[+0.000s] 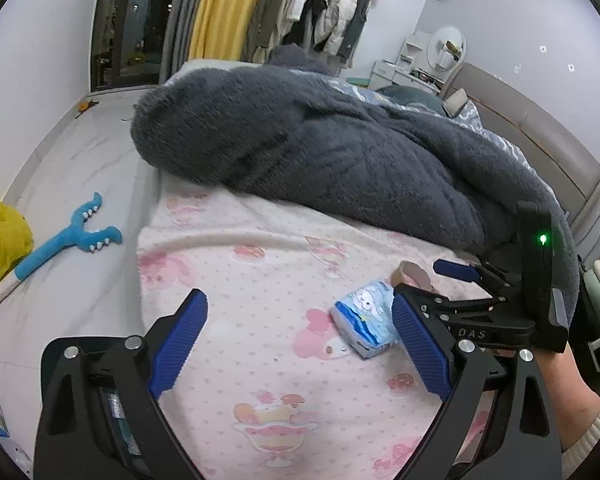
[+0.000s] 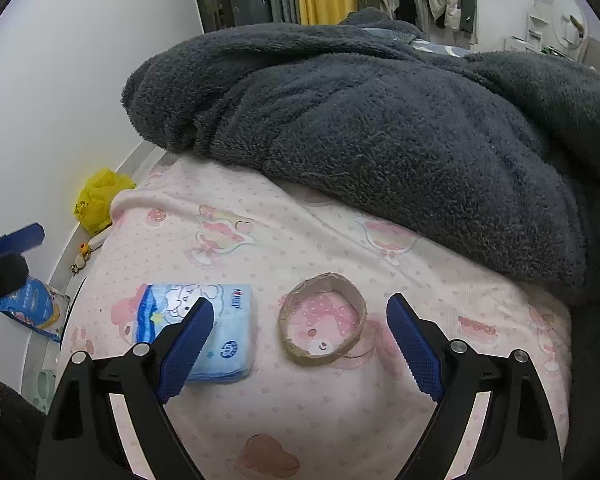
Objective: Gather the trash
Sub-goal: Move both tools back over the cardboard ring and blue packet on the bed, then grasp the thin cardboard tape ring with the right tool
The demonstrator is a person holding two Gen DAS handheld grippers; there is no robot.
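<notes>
A: What materials are seen on the bed?

B: A soft pink blanket [image 2: 300,420] printed with cartoon figures and small hearts is spread flat. A thick, fuzzy dark grey blanket [image 2: 400,128] is heaped at its far edge. Two pieces of trash are laid on the pink fabric: a flat, rectangular tissue packet [image 2: 228,320] in glossy light blue wrap with a cartoon print, and a thin brown cardboard ring [image 2: 322,320], rough-edged and slightly squashed into an oval.

A: How are they placed?

B: They are set near each other, apart, the packet to the ring's left in the right wrist view.

A: And the right gripper [image 2: 300,344]?

B: Its ribbed blue pads are spread wide. Nothing is gripped; the ring is framed between the pads without being touched, and the left pad is seen over the packet's corner.

A: The left gripper [image 1: 300,348]?

B: It is also held wide open and empty above the pink blanket. The packet [image 1: 366,322] is seen beside its right pad; contact cannot be judged.
</notes>
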